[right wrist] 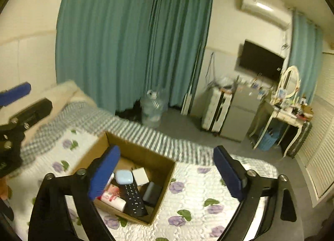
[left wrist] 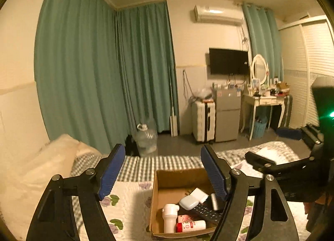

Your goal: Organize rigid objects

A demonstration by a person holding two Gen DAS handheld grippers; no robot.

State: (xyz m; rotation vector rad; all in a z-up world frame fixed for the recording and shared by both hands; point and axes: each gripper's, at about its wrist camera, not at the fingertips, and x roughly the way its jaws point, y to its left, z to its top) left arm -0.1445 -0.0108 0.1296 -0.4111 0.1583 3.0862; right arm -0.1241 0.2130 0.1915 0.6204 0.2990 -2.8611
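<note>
Both tongs spread wide and carrying nothing: left tongs [left wrist: 161, 171] hang over the cardboard box [left wrist: 167, 180] w/ the far wall showing between the blue pads, right tongs [right wrist: 167, 173] hover above the same box [right wrist: 165, 170] from its 3 o'clock side. The task's things are all in that box, which sits on the floral quilt [right wrist: 194, 195] of the bed. Nearest in the left view: red-capped white bottle [left wrist: 191, 225] lying flat at 6 o'clock of the box floor, white flip-cap bottle [left wrist: 170, 218] beside it at 7 o'clock, a pink packet [left wrist: 184, 218] btwn them. Mid-box: black remote [right wrist: 133, 198] laid lengthwise, pale blue case [right wrist: 124, 177] resting on its far end, dark power-bank-like block [right wrist: 152, 193] at 3 o'clock of the remote. Farthest in: small white square box [right wrist: 140, 176] near the back wall. Judging from this, packing looks about done, no loose item visible on the quilt, so the step in hand is prob a final tidy or pull-away. To do it well: keep the tongs clear of the box rim when lifting off, go straight up, don't drag a pad across the near wall since the box is light cardboard on soft bedding and would likely tip or slide. If anything needs nudging, the blue case is the one: perched on the remote, could slip. Beyond the bed at 12 o'clock: water jug [left wrist: 146, 139] on the floor by the green curtains [left wrist: 94, 63].
</note>
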